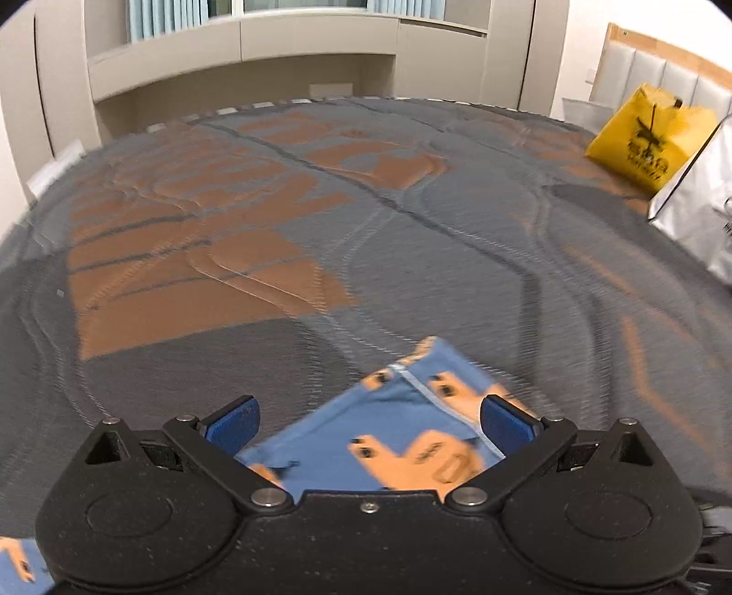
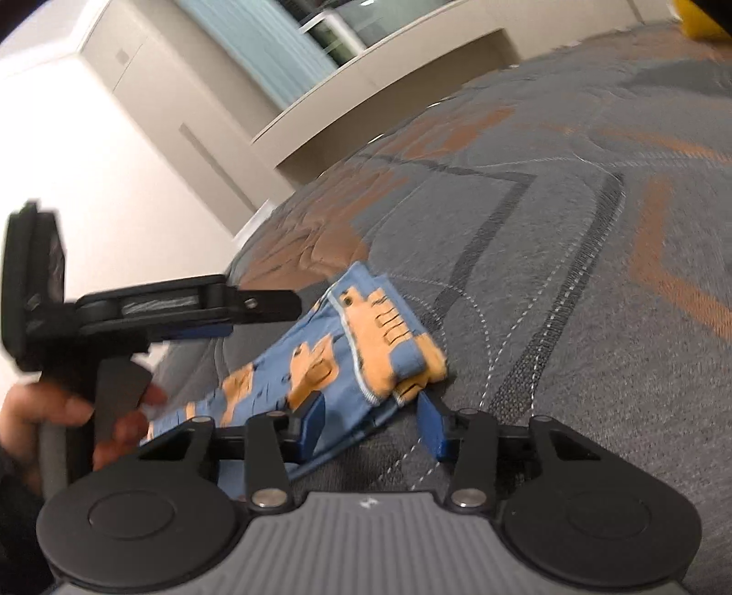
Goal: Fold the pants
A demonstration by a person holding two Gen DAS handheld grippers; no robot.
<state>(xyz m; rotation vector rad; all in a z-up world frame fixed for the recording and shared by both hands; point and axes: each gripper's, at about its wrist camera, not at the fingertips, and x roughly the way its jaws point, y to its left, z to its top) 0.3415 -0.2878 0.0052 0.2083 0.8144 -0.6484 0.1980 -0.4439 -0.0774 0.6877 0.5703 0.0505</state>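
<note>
Blue pants [image 2: 329,361] lie diagonally on the bed [image 2: 572,229], both grippers' fingers spread.

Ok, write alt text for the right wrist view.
Small blue pants with an orange print lie folded on a grey and orange mattress, just ahead of the right hand-held gripper, whose blue pads stand apart. The left hand-held gripper, held by a hand, reaches in from the left.

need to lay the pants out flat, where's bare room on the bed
Most of the mattress is bare: the wide stretch from the pants up to the far edge by the window shelf. It is crowded at the far right corner, where the yellow bag and white bag sit.
</note>
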